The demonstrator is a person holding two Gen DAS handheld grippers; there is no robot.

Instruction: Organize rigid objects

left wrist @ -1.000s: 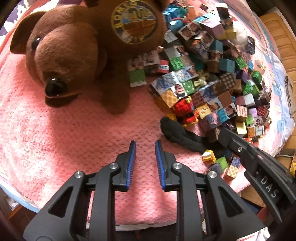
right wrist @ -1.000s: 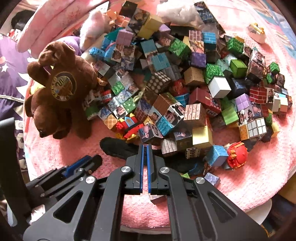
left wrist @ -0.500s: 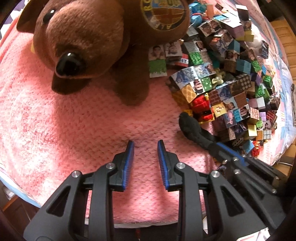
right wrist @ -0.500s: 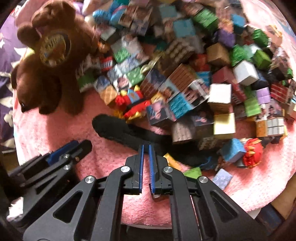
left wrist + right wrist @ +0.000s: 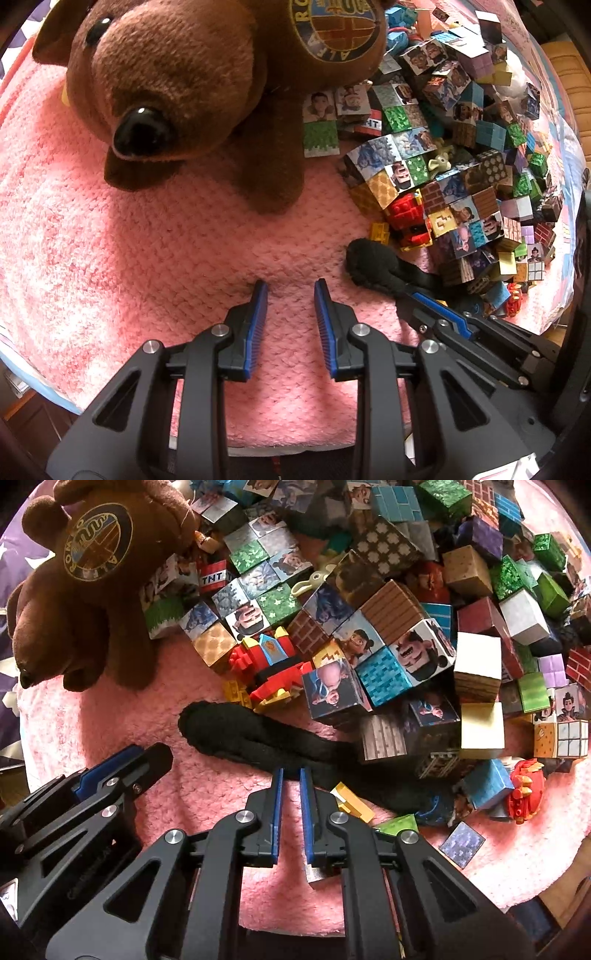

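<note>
Left wrist view shows the left claw [image 5: 290,286] released, its jaws parted over bare pink blanket [image 5: 129,258], with the brown plush dog [image 5: 184,85] at 12 o'clock and the pile of printed cubes [image 5: 443,147] at 2 o'clock. Right wrist view shows the right claw [image 5: 291,771] with a narrow gap between its blue pads [image 5: 276,812], nothing visibly held, its tips at the edge of a black sock [image 5: 258,738]. A red brick figure [image 5: 266,664] lies at 12 o'clock, touching the cubes.
</note>
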